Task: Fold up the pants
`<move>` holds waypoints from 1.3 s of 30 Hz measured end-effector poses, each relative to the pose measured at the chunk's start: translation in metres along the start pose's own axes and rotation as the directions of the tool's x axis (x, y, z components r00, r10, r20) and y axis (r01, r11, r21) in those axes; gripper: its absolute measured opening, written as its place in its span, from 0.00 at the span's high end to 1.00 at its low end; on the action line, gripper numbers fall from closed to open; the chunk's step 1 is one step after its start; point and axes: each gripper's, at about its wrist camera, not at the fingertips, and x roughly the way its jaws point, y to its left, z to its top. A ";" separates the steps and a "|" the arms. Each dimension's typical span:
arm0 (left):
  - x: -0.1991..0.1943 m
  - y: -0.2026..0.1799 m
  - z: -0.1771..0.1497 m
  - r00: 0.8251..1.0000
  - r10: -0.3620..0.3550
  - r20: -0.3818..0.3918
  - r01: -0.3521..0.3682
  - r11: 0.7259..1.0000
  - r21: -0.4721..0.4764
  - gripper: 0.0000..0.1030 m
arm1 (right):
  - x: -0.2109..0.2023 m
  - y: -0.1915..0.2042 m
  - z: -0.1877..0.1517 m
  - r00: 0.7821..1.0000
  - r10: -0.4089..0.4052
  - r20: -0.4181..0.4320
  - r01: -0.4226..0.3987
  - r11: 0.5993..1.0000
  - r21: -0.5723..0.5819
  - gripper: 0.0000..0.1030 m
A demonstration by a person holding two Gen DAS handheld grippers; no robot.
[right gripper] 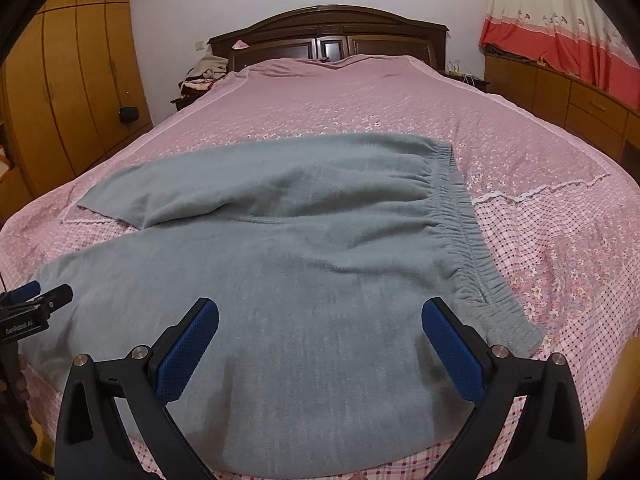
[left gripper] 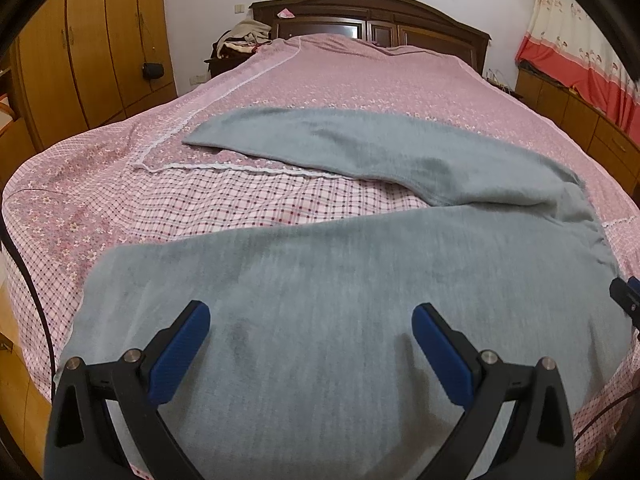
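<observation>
While both tongs stand open and empty, the grey pants point(right gripper: 304, 240) are catalogued as laid out on the bed point(right gripper: 360, 96), unfolded.

Though no fold is yet seen, the step in hand is judged to be the approach before the first grasp: left tongs point(left gripper: 311, 346) are held over the nearer leg point(left gripper: 304, 280), right tongs point(right gripper: 320, 340) over the seat, just short of the waistband point(right gripper: 468, 232), blue pads spread wide with nothing between them. The farther leg point(left gripper: 360, 140) is splayed away from the nearer leg, toward the headboard point(right gripper: 328, 36). A grip on an edge of the nearer leg, carried over the farther one, is judged the likely next requirement. The pants' near edge is hidden beneath both tongs; whether the pads touch the cloth cannot be told; the nearer leg's hem is hard to make out through blur and fisheye bend.
</observation>
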 end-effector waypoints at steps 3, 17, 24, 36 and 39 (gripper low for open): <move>0.001 0.000 0.000 1.000 0.000 -0.002 0.000 1.000 0.002 0.00 | 0.000 0.000 0.000 1.000 -0.002 -0.002 0.002 1.000 0.000 0.00; 0.003 0.003 -0.003 1.000 -0.006 -0.001 0.006 1.000 -0.003 0.00 | 0.007 0.000 -0.005 0.999 -0.041 -0.032 0.041 0.999 -0.002 0.00; 0.003 0.002 -0.003 1.000 -0.007 -0.004 0.007 1.000 0.002 0.00 | 0.009 0.002 -0.006 0.999 -0.037 -0.039 0.037 0.999 -0.003 0.00; 0.003 0.001 -0.003 1.000 -0.007 -0.007 0.007 1.000 0.006 0.00 | 0.012 0.003 -0.010 0.998 -0.031 -0.057 0.030 1.000 -0.004 0.00; 0.003 0.001 -0.003 1.000 -0.006 -0.007 0.006 1.000 0.006 0.00 | 0.012 0.004 -0.010 0.998 -0.034 -0.057 0.034 0.999 -0.012 0.00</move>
